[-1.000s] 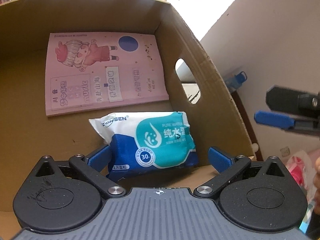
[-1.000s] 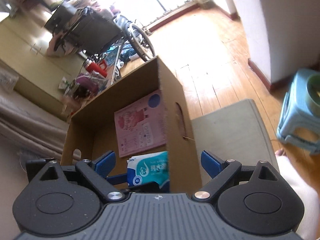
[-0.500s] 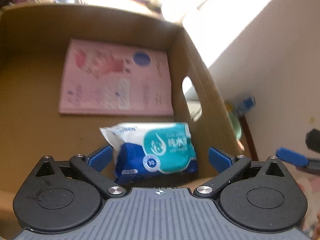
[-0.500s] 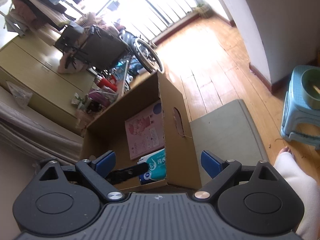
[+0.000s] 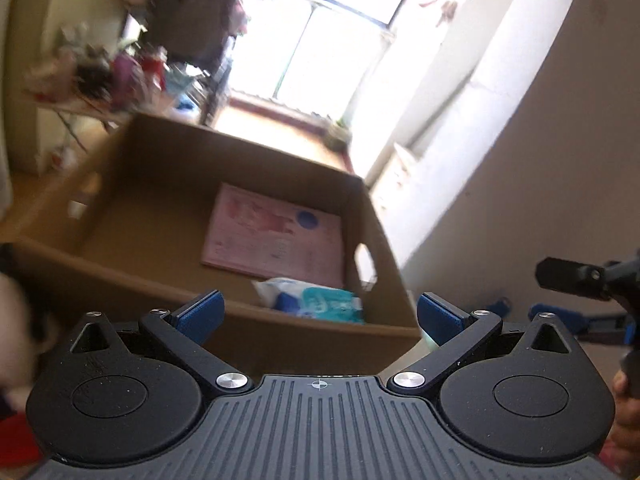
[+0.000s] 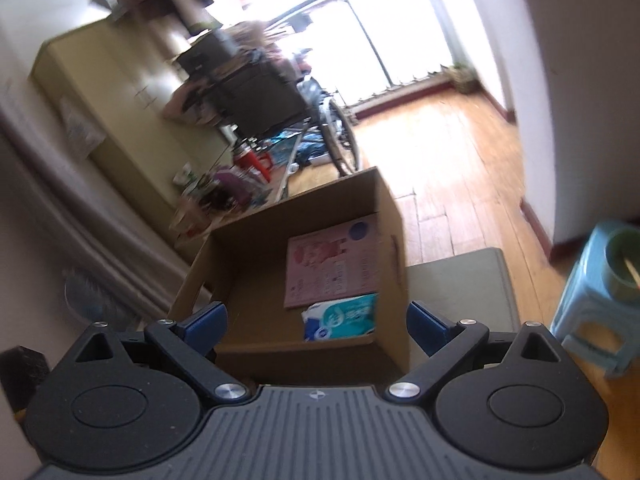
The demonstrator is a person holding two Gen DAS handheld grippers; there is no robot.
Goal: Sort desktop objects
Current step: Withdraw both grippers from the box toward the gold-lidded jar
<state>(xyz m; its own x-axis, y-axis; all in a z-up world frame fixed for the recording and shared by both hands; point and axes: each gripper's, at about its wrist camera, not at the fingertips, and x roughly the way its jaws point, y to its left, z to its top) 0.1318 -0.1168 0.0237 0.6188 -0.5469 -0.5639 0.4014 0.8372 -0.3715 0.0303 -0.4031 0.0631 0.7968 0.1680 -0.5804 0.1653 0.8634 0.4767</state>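
Although both of my grippers hang above the cardboard box point(image 6: 394, 216) with nothing in them, I would not call the sorting safe. My left gripper point(image 5: 320, 314) has its blue pads spread wide and empty, and my right gripper point(image 6: 316, 316) is just as wide and just as empty. Inside the box I count one pink booklet point(image 6: 332, 262) lying flat on the floor against the right wall, and one pack of wet wipes point(image 6: 342, 316) just beside its near edge, in the near right corner. That makes two things sorted, in one box.

What could go wrong, I judge, is mostly my own doing. Both views are smeared, which suggests my hands are swinging, and a fast swing near the rim could knock the near wall of the box and shift it on the grey mat point(image 6: 460, 280). My two tools are also close together: the right one shows at the edge of the left view, so they could clash. I see no further item to sort, so I may have to search for one
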